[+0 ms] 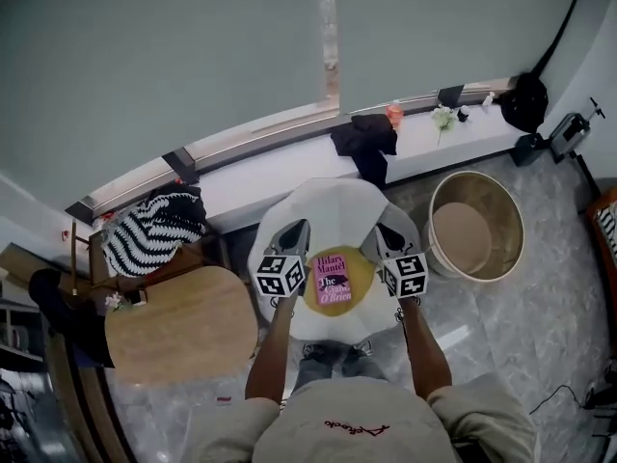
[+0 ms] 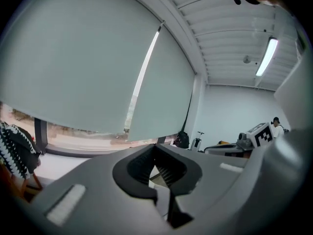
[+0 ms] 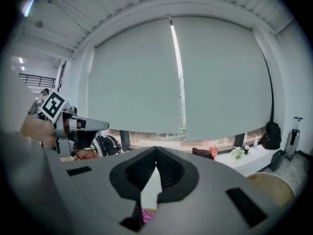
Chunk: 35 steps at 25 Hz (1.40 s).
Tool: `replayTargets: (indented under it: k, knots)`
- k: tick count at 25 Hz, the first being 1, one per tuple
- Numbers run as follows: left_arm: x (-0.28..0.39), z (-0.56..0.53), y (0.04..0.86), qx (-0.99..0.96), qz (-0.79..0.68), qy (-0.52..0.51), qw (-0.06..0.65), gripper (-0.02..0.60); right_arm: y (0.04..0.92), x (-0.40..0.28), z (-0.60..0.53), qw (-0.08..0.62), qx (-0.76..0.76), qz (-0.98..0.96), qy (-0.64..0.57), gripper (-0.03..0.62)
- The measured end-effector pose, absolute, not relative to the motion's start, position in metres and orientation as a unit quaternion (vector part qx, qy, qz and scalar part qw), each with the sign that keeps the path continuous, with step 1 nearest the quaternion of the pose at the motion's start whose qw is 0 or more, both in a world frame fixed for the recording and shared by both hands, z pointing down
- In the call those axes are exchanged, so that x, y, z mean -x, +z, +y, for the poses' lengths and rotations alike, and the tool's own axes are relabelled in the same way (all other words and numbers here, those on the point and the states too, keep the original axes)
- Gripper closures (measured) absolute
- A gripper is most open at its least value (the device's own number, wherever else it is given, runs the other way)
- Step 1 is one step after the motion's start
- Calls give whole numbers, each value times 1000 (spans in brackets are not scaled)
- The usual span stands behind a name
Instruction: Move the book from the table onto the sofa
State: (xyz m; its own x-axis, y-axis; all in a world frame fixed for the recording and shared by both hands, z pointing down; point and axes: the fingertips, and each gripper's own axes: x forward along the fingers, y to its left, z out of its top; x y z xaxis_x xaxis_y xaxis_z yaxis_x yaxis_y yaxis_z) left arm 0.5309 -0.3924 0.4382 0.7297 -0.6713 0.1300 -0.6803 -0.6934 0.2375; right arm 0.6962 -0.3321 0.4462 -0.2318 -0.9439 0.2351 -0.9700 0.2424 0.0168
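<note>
- Pale roller blinds (image 1: 193, 46) fill the view beyond the white table (image 1: 333, 205), on its far side.
- A long white window ledge (image 1: 289, 172) runs just behind the white table, under the blinds.
- A round wooden table (image 1: 183, 336) stands just left of the white table, and a round beige tub (image 1: 475, 228) stands on the floor just right of it.
- A black-and-white striped cushion (image 1: 154, 230) sits left of the white table, past the wooden one.
- A black cloth (image 1: 366, 143) hangs over the ledge directly behind the white table. A black bag (image 1: 525, 101) sits far to its right.
- A round yellow mat (image 1: 365, 278) lies on the near half of the white table.
- The book (image 1: 333, 280), pink-covered, lies flat on that mat, so it is on the white table.
- The left gripper (image 1: 297, 226) is held over the white table's left part, left of the book and apart from it. We see its 2 jaws pressed together with nothing between them (image 2: 157, 147).
- The right gripper (image 1: 384, 230) is held over the white table's right part, right of the book and apart from it. Its 2 jaws also meet, gripping nothing (image 3: 156, 151).
- An orange bottle (image 1: 394, 114) and small white flowers (image 1: 443, 117) stand on the ledge, behind and right of the white table.
</note>
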Motion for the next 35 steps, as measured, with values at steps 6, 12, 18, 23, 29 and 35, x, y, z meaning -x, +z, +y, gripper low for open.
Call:
replayTargets:
  k: [6,12,18,23,29,35]
  knots:
    - [-537,-381,384,-929,-354,-6,111,572,393,-696,-327,74,-617,-783,37,585]
    - [-538,-371,352,-935,-344,-6,87,572,359,-695,-321,53,-621,-781,21,585]
    - [-531,-374,333,-938,-342,-8,65,572,344,-690,-322,52,-623,-781,6,585]
    - [-524,-383,321,-937,-345,-10,55,572,328,-679,-329,49,-618,-785,-10,585]
    - [-527,-388,312,-939,-340,-13,46,572,317,-672,-334,51,-617,-785,-21,585]
    - [-532,-391,312,-940,-337,-13,47,572,315,-672,-336,54,-616,-786,-22,585]
